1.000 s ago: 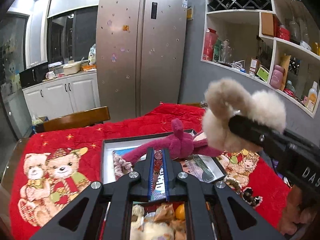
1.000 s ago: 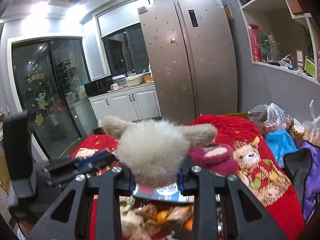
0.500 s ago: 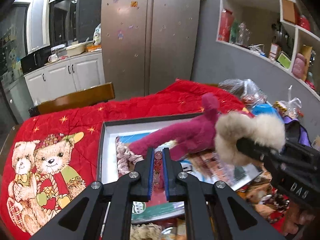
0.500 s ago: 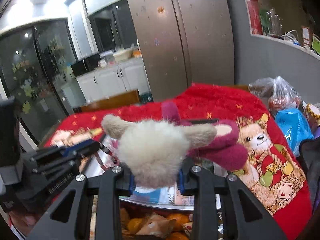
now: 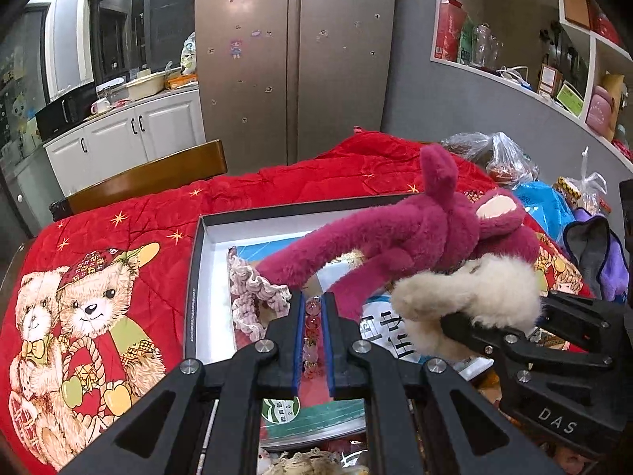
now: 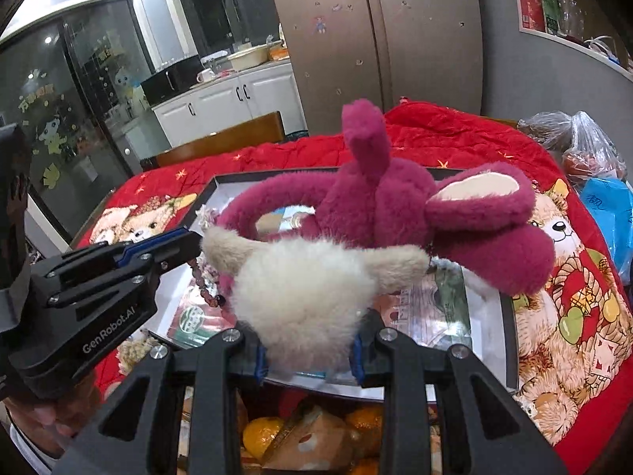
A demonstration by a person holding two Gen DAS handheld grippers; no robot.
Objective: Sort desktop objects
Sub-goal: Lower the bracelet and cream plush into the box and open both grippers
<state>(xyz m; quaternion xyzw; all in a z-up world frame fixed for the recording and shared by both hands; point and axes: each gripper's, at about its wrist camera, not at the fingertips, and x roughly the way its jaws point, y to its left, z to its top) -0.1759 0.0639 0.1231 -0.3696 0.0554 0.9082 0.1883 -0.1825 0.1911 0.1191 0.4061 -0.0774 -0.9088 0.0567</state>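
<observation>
Two plush toys hang over your shallow black-rimmed tray (image 6: 510, 332): a long-limbed magenta bear (image 6: 395, 206), and the fluffy cream toy (image 6: 304, 297) your right gripper (image 6: 308, 356) squeezes between widely spaced jaws. Books and a knitted cord already lie inside. Your left gripper (image 5: 312, 340) pinches a glassy reddish bead string (image 6: 203, 283), jaws nearly together, not yet set down.

A steel double-door fridge (image 5: 294, 59) stands behind the table, with white cabinets (image 5: 130, 134) to its left. Wall shelves (image 5: 534, 63) on the right hold boxes and jars, and a wooden chair back (image 6: 221, 138) shows beyond the red bear-printed cloth (image 5: 99, 277).
</observation>
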